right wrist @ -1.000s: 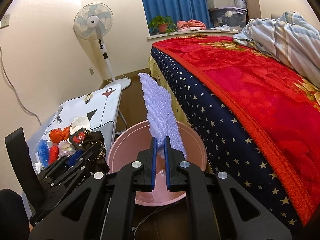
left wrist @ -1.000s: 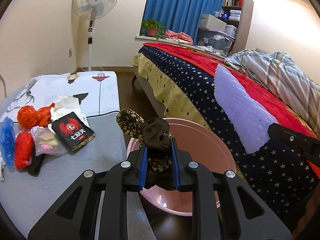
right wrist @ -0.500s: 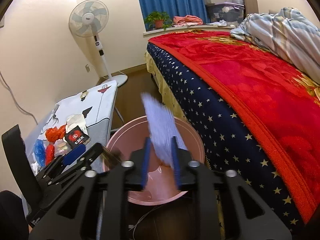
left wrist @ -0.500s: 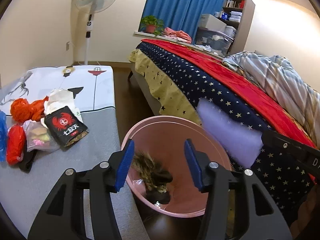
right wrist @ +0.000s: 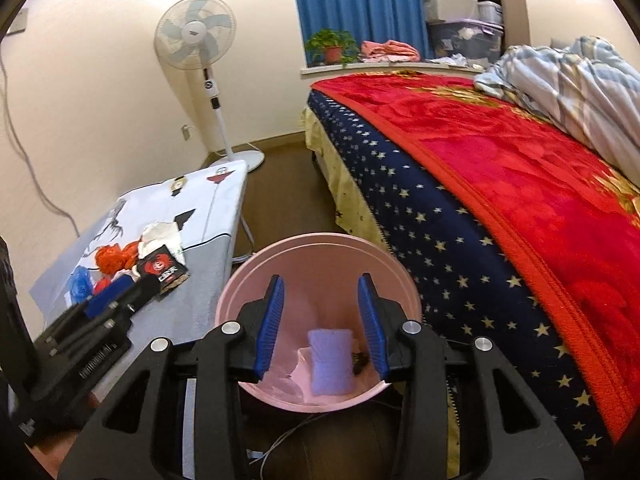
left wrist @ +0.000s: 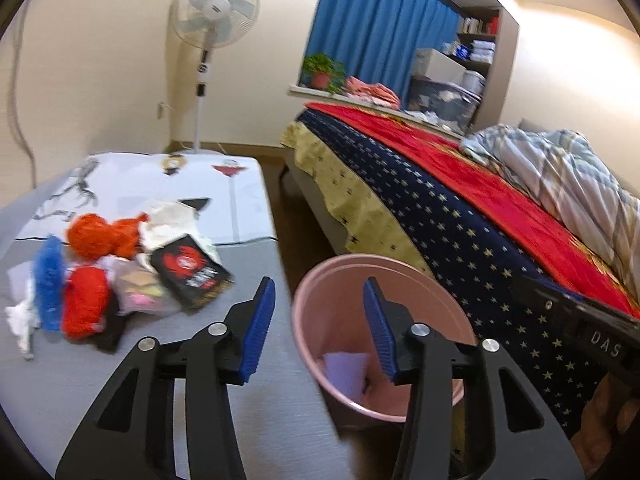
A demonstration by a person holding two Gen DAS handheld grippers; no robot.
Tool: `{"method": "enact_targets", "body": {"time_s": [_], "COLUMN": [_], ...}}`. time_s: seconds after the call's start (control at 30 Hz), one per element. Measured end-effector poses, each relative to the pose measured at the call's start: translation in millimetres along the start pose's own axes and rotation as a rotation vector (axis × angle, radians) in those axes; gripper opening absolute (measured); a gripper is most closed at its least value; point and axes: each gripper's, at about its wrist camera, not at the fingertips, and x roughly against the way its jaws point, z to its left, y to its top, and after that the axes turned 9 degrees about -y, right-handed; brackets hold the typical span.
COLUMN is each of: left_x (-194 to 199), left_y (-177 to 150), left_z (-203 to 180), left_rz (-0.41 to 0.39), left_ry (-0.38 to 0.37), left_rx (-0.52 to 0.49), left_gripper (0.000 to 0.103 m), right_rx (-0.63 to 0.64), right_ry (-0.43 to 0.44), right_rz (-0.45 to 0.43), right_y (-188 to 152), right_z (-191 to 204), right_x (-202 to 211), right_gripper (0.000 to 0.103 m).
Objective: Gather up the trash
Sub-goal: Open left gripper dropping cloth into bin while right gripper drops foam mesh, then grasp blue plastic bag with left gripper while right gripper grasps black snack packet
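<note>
Both grippers are hanging wide and empty: the right gripper (right wrist: 322,326) is sitting straight over the pink bin (right wrist: 244,286), where lavender foam (right wrist: 330,360) is lying, while the left gripper (left wrist: 318,330) is angling toward the table's (left wrist: 224,412) near edge (leftover trash pile (left wrist: 120,272) waiting by its left edge).

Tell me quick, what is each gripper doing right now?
Left gripper: open, holding nothing.
Right gripper: open, empty, above the pink bin.
</note>
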Motion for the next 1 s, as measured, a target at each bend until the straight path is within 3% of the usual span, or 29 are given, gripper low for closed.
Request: {"method": "enact_targets", "body": {"time_s": [0.13,0.27,0.5,0.8,1.0], "left_x": [22,45,64,71,59], "left_y": [5,7,3,-5,-12], "left_z": [15,35,80,134,157], "left_rz": [-0.045,-0.091,-0.100,-0.088,-0.054], "left_ry": [0.090,0.182,0.310,0.462,0.515], "left_rx": [0.006,0.028,0.060,0.126,0.146], "left_gripper": [0.036,0.035,0.034,0.034,0.034], "right_rx": [0.031,0.053,0.101,0.067,0.070], "right_ry": [0.024,0.071,0.177,0.309,0.348], "right_rz": [-0.007,-0.025,-0.022,0.099,0.187], "right_y": [-2,-2,-5,-14,-28], "right_z": [14,37,92,153,191], "right_x": [2,2,-19,-70,-110], "right_gripper": [0.036,0.026,0.024,0.024,0.025]}}
